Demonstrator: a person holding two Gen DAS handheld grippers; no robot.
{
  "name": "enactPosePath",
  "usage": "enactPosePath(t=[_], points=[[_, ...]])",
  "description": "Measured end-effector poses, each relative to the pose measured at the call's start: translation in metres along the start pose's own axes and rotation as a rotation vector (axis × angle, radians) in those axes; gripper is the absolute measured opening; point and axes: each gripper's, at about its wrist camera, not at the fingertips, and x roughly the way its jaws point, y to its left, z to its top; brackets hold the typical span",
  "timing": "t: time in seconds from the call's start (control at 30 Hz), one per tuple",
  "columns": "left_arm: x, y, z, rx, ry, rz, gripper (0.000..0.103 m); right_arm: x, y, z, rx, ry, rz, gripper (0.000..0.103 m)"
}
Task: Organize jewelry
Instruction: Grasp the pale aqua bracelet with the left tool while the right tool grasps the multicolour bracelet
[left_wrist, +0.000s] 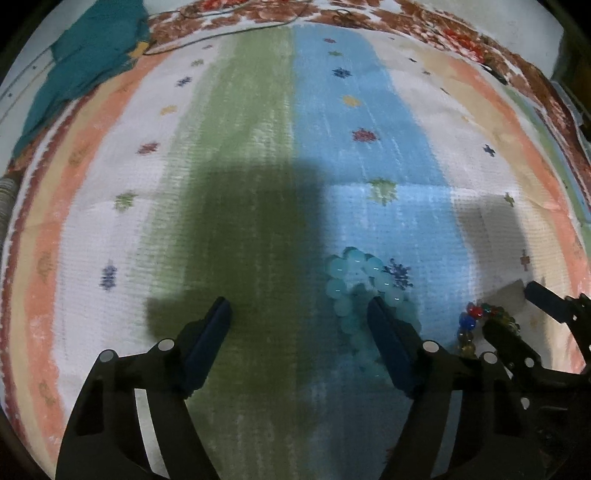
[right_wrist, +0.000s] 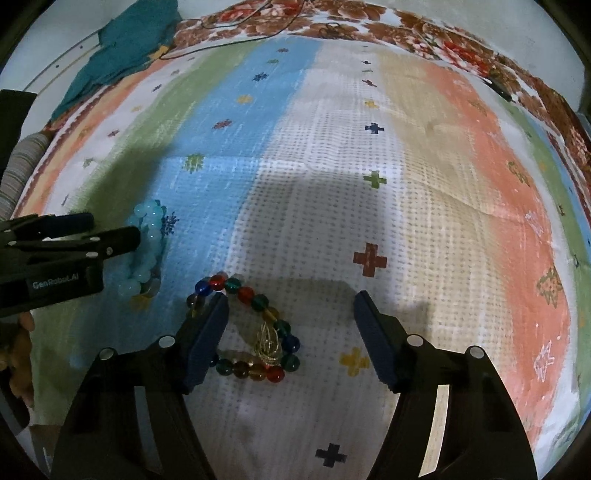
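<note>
The pale blue bead bracelet (left_wrist: 364, 280) lies bunched on the blue stripe of the striped cloth (left_wrist: 258, 147), low and right of centre in the left wrist view, and at the left edge in the right wrist view (right_wrist: 147, 251). The left tool (left_wrist: 299, 306) points down over it with its jaws standing wide; the right-hand finger (left_wrist: 391, 343) covers part of the beads while the other finger rests over the green stripe, and nothing is gripped between them. Just beside it, lower right in the same view, lies the multicoloured bead bracelet (left_wrist: 471, 325), which sits on the white stripe, low and left of centre in the right wrist view (right_wrist: 258, 332), with a small gold wire piece (right_wrist: 267, 343) inside its loop. The right tool (right_wrist: 290, 299) hovers over this one, jaws also wide apart, its left-hand finger (right_wrist: 207, 332) overlapping the loop's near side; whether it touches the beads I cannot tell, and it has hold of nothing. Dark shadows of both tools fall on the cloth. A teal fabric (right_wrist: 125, 51) lies crumpled at the upper left, and a floral-patterned sheet (right_wrist: 406, 29) runs along the top edge.
</note>
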Motion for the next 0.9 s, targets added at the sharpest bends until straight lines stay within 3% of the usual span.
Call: enactPosePath(t=[0.13,0.27,0.37,0.4,0.6,0.9], points=[[0.003,-0.005,-0.002,0.047,-0.012,0.022,0.067,0.001,0.001,0.001,-0.017,-0.005,-0.022,0.057],[0.001,0.0,-0.002,0.032,-0.013,0.015,0.039,0.001,-0.002,0.001,-0.011,-0.007,-0.023,0.036],[0.0,0.0,-0.004,0.04,-0.01,0.012,0.02,0.001,-0.002,-0.001,-0.008,-0.005,-0.016,0.014],[0.0,-0.002,-0.005,0.048,-0.006,0.011,0.012,0.0,-0.002,-0.001,-0.007,-0.003,-0.01,0.012],[-0.012,-0.007,-0.012,0.064,-0.008,0.015,0.011,-0.011,0.0,-0.003,0.0,-0.025,0.009,0.011],[-0.055,-0.005,-0.015,0.052,-0.084,-0.017,0.011,-0.057,0.009,0.001,-0.001,-0.117,0.025,0.011]])
